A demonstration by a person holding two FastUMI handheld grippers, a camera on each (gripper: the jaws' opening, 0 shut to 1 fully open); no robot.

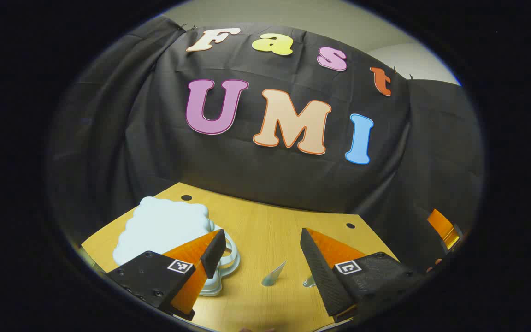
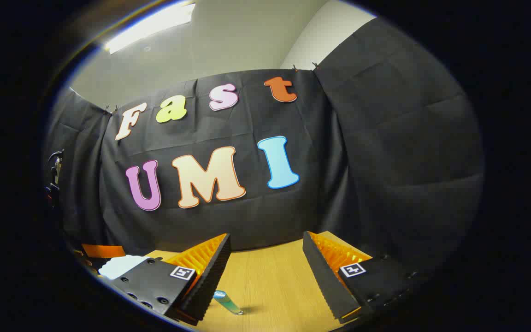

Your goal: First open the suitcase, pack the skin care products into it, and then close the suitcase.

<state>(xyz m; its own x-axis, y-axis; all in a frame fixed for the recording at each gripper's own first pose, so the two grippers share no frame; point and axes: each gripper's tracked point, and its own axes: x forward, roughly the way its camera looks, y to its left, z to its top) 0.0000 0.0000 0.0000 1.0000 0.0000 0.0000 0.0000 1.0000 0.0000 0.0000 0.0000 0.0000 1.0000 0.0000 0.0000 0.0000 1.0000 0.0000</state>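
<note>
A pale blue, cloud-shaped suitcase lies flat on the wooden table at the left, its lid down and its handle facing the middle. My left gripper hangs open above the table, its left finger over the suitcase's handle side. Two small skin care tubes lie between the fingers: one silvery teal, one partly hidden by the right finger. In the right gripper view my right gripper is open with nothing in it. A teal tube lies below it, and the suitcase is at the far left.
Black cloth walls close off the table's back and sides. Two dark holes mark the tabletop, one near the suitcase and one to the right. The right gripper's orange body shows at the right edge, the left gripper's orange part at the far left.
</note>
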